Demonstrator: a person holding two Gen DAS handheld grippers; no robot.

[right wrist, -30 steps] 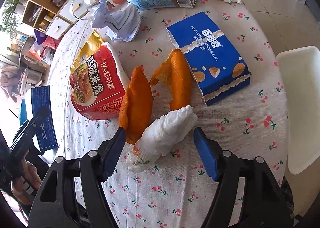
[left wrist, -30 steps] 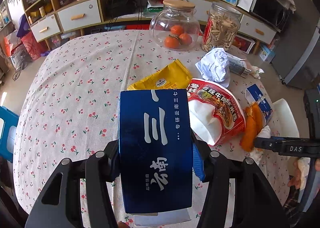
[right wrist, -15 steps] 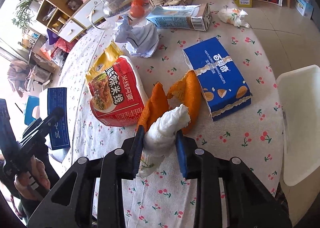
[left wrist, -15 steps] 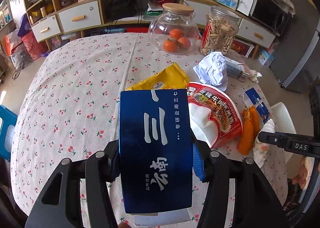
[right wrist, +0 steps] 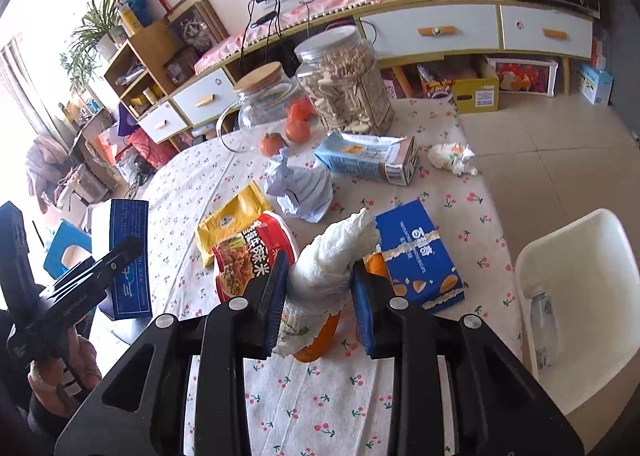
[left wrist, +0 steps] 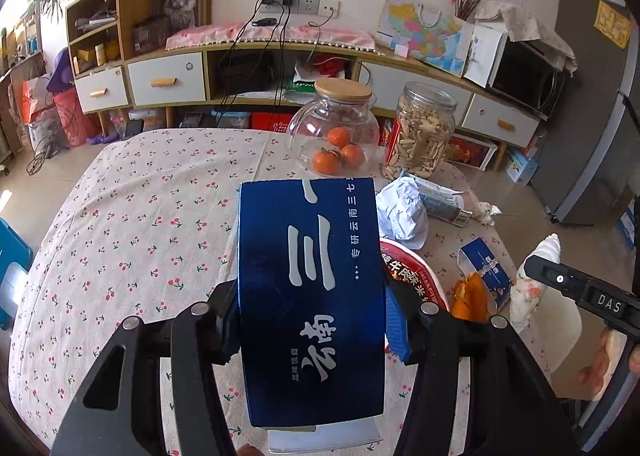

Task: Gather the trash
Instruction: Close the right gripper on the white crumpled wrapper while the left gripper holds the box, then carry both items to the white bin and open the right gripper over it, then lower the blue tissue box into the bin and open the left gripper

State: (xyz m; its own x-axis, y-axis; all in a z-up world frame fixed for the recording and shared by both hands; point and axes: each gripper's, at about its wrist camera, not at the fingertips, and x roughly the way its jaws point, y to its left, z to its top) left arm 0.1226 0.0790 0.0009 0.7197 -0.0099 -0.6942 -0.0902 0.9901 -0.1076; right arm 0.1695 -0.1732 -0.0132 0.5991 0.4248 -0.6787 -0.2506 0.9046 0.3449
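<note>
1. Left gripper [left wrist: 312,324]: pinching a dark blue box [left wrist: 310,296] at frame centre, above the desk [left wrist: 140,223].
2. Right gripper [right wrist: 320,296]: pressed onto a crumpled white tissue [right wrist: 332,268], lower centre of frame.
3. Orange peel [right wrist: 316,340], blue biscuit box [right wrist: 420,256] and red noodle cup [right wrist: 248,256] lie on the desk.

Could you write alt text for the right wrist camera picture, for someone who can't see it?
The right gripper pinches a crumpled white paper towel above a cherry-print table littered with a blue biscuit box, a red noodle cup and orange peel.
</note>
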